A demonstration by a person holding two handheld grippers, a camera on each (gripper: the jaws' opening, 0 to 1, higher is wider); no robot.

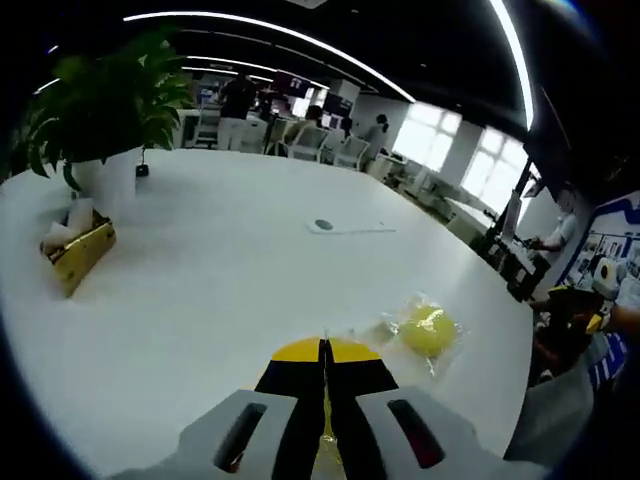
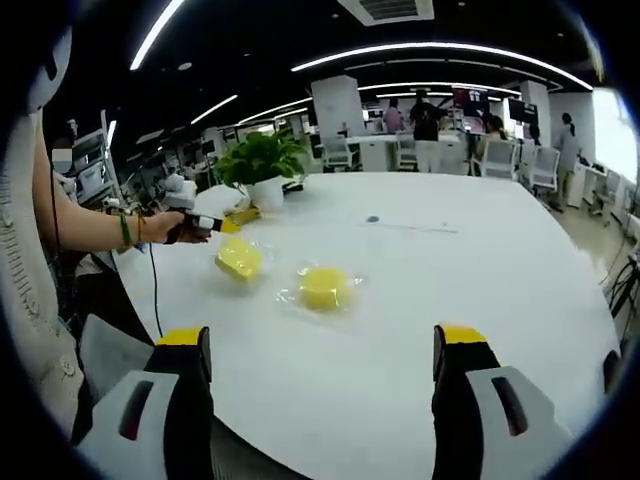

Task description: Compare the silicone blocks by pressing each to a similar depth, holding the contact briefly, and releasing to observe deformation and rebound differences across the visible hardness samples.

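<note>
On the white table (image 2: pixel 420 300) lay two bagged yellow blocks (image 2: pixel 325 287), neither being pressed. Left gripper (image 1: pixel 324 350) was closed, apparently on nothing; right gripper (image 2: pixel 322 355) gaped wide, empty. Pressing seemingly remained.

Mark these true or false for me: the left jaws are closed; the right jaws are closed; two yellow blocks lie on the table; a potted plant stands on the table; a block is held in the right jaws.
1. The left gripper has its jaws closed. True.
2. The right gripper has its jaws closed. False: they stand wide apart.
3. Two yellow silicone blocks in clear plastic wrap, one nearer and one farther, lie on the round white table. True.
4. A green potted plant in a white pot stands on the table. True.
5. A block sits between the right jaws. False: nothing is between them; both blocks lie ahead on the table.
</note>
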